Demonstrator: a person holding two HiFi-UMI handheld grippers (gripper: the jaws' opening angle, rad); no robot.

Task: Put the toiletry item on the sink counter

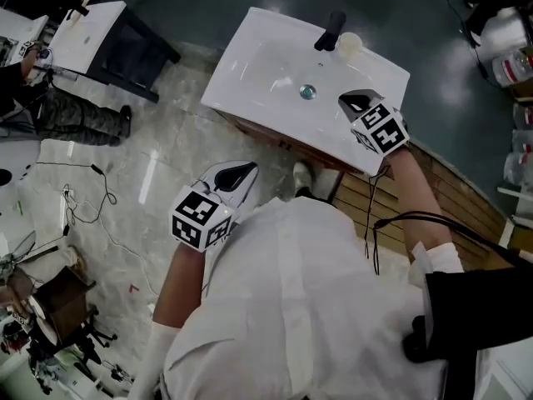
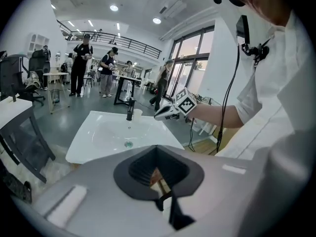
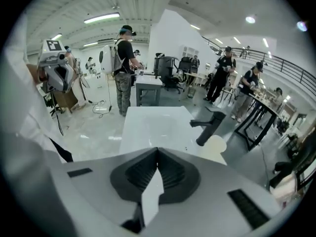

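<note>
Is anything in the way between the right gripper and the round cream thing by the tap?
Nothing visible. Only bare sink lies between the right gripper and the cream thing; the tap stands just beside it, off to one side.

Left gripper [image 1: 236, 176] closed, held low; right gripper [image 1: 357, 102] closed, arm outstretched

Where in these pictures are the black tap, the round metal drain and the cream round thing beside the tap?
Black tap [image 1: 331, 30], head view, on its spout top.
Round metal drain [image 1: 307, 92], head view, on its centre.
Cream round thing [image 1: 350, 44], head view, on its top face.
</note>
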